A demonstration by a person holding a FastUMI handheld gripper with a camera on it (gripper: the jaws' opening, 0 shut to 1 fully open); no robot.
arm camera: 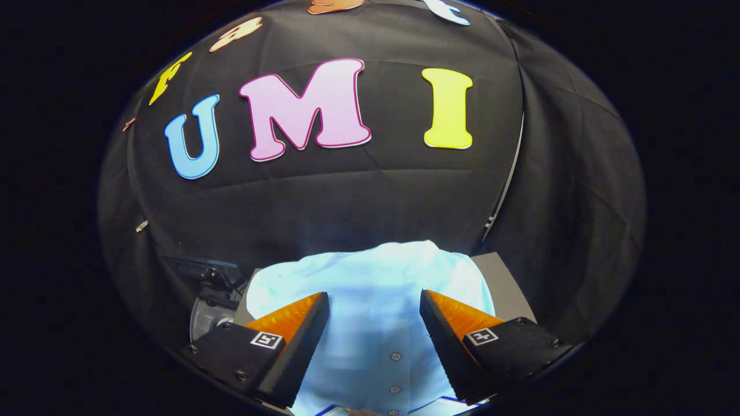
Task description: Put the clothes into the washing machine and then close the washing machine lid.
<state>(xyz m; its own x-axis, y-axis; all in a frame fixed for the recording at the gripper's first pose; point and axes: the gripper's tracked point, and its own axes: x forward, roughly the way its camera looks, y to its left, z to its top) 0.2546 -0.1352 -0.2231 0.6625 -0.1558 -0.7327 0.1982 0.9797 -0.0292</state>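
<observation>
Black cloth forms the booth wall (358, 196) behind everything. Below it, a grey worktop (502, 283) carries a pale blue shirt (370, 277) with a row of small buttons (395, 356). The tool (374, 303) has its fingers spread apart, grasping nothing, and the shirt lies between them and just ahead of them. Each finger has a small square black-and-white marker (266, 340); I can read no writing on the shirt. A dark object at the left is unclear.
</observation>
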